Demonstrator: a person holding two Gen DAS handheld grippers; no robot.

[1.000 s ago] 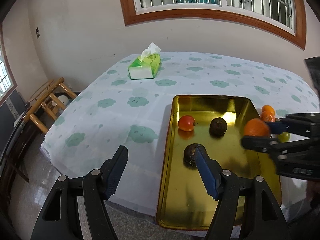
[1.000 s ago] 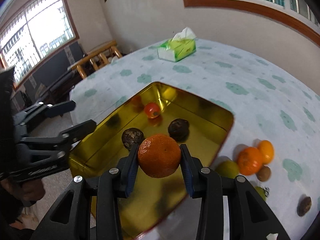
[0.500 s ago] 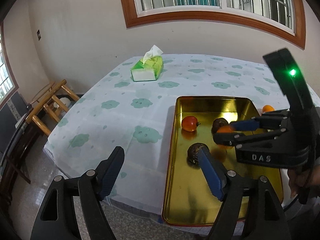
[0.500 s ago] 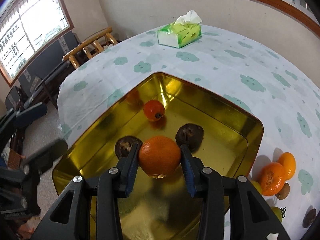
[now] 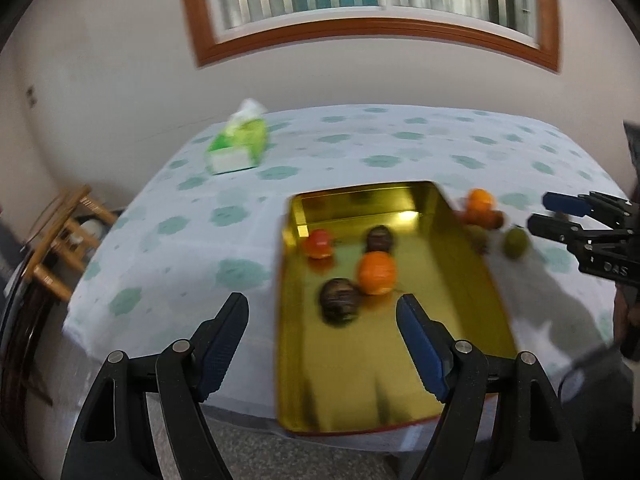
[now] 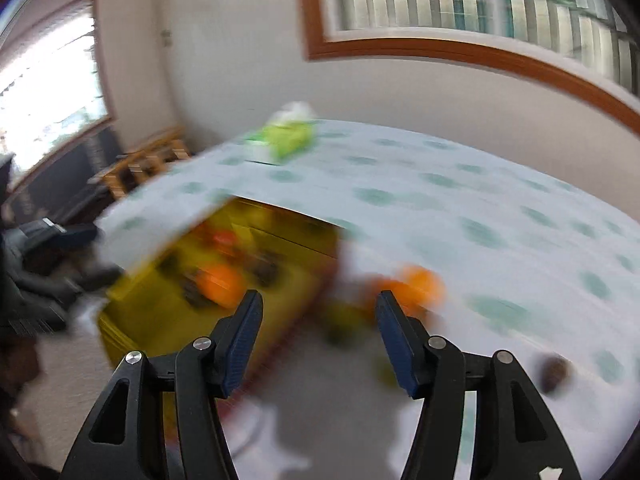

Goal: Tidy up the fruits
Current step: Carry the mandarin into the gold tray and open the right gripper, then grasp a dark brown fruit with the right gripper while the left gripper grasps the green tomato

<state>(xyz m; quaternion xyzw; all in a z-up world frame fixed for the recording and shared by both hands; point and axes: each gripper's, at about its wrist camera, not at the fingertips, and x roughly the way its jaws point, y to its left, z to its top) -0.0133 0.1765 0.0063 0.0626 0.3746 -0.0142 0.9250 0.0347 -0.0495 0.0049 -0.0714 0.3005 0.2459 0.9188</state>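
Four fruits are seen inside the gold tray (image 5: 472, 280) in the left wrist view: an orange (image 5: 376, 272) near the middle, a dark round fruit (image 5: 339, 300) just beside it toward the camera, a second dark fruit (image 5: 379, 238) behind it, and a red fruit (image 5: 319, 243) toward the tray's left wall. The tray is set on the table (image 5: 192, 240), which is covered by a white cloth printed with green clouds. Outside the tray's right wall, a small cluster of loose fruit is left on the cloth: a second orange (image 5: 479, 201) and a green fruit (image 5: 516, 241), with others too blurred to be told apart. A green tissue box (image 5: 237, 145) is placed well apart, near the far left of the table.

The left gripper (image 5: 322, 340) is held above the near edge of the tray, its jaws spread wide with nothing between them. The right gripper (image 6: 318, 334) is shown in a heavily blurred view over the tray's right rim; its jaws have just been opening and are spread, with nothing pinched. In the left wrist view the right gripper is seen at the right edge, above the loose fruit. A dark fruit (image 6: 554, 368) is seen alone on the cloth to the right.
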